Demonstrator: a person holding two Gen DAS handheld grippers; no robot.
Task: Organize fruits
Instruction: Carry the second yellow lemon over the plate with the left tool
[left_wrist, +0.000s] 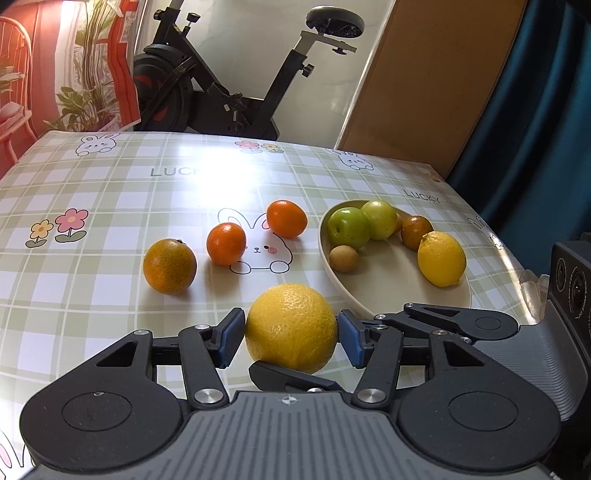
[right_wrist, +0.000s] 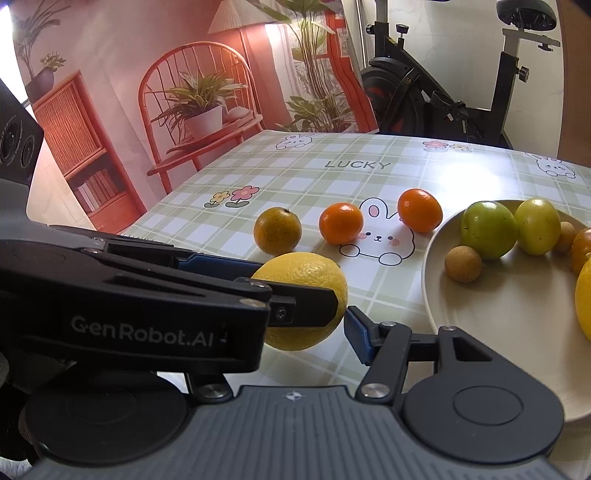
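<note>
A large yellow citrus (left_wrist: 291, 326) sits between the blue pads of my left gripper (left_wrist: 291, 338), which is closed on it just above the table; it also shows in the right wrist view (right_wrist: 306, 280), partly hidden by the left gripper's fingers (right_wrist: 221, 291). A cream plate (left_wrist: 391, 284) to the right holds two green fruits (left_wrist: 349, 227), a lemon (left_wrist: 441, 258), a small brown fruit (left_wrist: 343, 258) and a dark orange fruit (left_wrist: 415, 232). Three orange fruits (left_wrist: 226, 243) lie loose on the table. My right gripper (right_wrist: 295, 332) is open and empty; its left finger is hidden.
The checked tablecloth (left_wrist: 110, 192) covers the table. An exercise bike (left_wrist: 236, 74) stands behind the far edge. A brown panel (left_wrist: 424, 81) and blue curtain (left_wrist: 535, 129) are at the right. The right gripper body (left_wrist: 569, 332) sits close beside the plate.
</note>
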